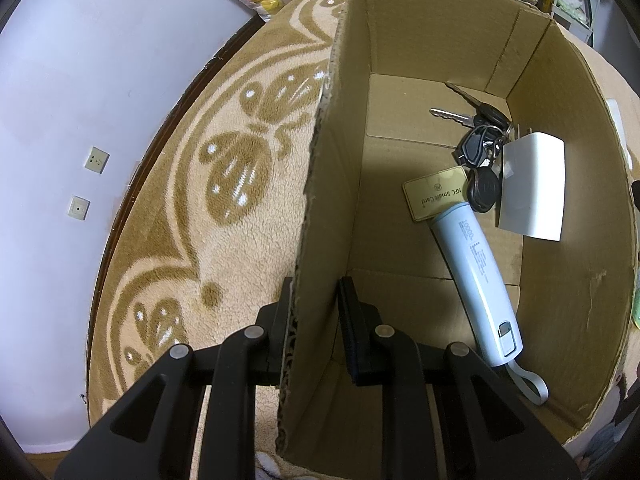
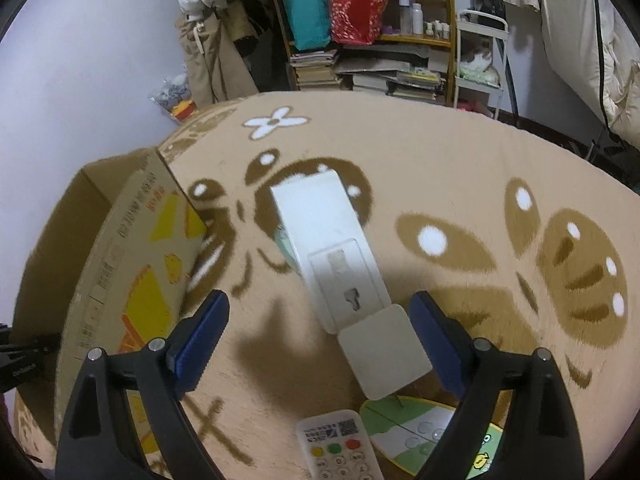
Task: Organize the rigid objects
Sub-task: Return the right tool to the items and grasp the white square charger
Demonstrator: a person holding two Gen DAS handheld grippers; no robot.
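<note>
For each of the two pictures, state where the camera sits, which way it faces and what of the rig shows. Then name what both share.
Left wrist: on the left gripper, looking into the cardboard box; black fingers straddle its wall.
Right wrist: on the right gripper, looking across the blanket at a white box; blue-padded fingers spread.
Shared: box, blanket.

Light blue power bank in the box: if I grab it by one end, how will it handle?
The light blue power bank looks rigid and probably dense for its size, so held by one end it may droop or pivot. Its rounded, smooth-looking shell could slip or roll; a grip across the middle seems safer. Its strap is floppy, and its far end overlaps the gold card, which might shift.
</note>
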